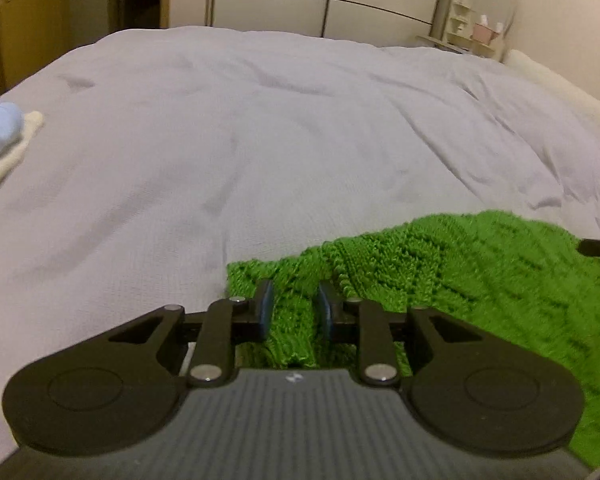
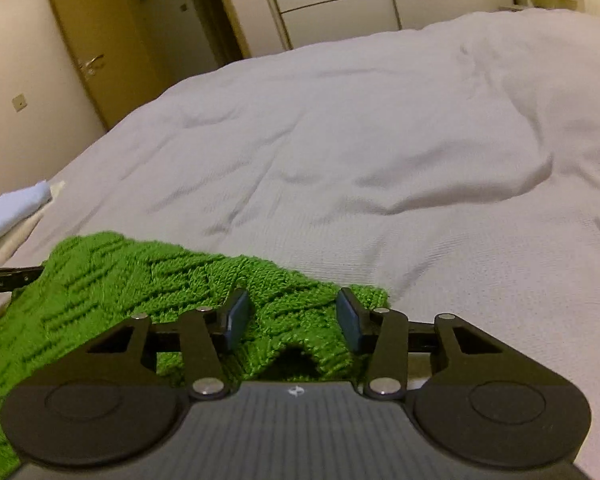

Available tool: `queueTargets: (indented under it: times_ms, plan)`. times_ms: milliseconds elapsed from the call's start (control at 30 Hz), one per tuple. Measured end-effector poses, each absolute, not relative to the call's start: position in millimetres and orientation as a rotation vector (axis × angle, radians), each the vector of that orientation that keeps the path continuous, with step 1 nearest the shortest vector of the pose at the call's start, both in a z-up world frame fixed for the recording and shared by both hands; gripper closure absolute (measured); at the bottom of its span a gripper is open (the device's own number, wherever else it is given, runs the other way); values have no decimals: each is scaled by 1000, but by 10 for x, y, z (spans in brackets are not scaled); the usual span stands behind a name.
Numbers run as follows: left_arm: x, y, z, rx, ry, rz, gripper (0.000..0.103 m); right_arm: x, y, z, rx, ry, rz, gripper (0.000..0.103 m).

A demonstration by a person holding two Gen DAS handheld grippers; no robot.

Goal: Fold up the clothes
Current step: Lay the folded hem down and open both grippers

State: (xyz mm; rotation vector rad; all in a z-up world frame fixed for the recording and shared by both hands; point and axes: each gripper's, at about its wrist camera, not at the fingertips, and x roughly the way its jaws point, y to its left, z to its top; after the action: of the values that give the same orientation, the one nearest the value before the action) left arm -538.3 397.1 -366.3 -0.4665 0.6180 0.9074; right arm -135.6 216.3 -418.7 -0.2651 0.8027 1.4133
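Left hand-held gripper (image 1: 294, 307) pinches my knit (image 1: 440, 264); right one (image 2: 291, 318) stands apart around its edge. Soft, floppy, stretchy: I'd grip corners.

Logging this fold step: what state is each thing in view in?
Bright green chunky knit garment: rumpled on the bed, an edge between each gripper's pads.
Left hand-held gripper: shut on the knit.
Right hand-held gripper: part-open around the knit's edge.
Pale lilac bed cover: spread, creased.
Light blue and cream cloths: folded, stacked.
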Motion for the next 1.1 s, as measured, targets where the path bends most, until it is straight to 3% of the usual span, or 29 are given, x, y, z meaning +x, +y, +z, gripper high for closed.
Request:
queueTargets:
  times_ms: [267,467,600,733,800,1067,1100]
  plan:
    - [-5470,2895,-3137,-399,642,806,81,-1915,1186,-3591,-140,724,1483,56]
    - [-5311,2120,-3415,-282,788,785,74,-2461,674,-3698,-213,810,1496,57]
    - [-5295,1988,-3570,-265,823,856,73,-2612,595,-3990,-336,830,1402,70]
    - [-5345,1971,-3395,-348,778,900,73,-2746,508,-3769,-329,775,1382,67]
    - [-5396,1962,-3333,-414,732,907,68,-2771,453,-3663,-288,745,1400,65]
    - [-5253,1868,-3500,-422,813,1020,62,-2870,613,-3997,-360,801,1310,64]
    - [-5238,1851,-3479,-419,824,1032,62,-2891,623,-3969,-362,803,1299,60]
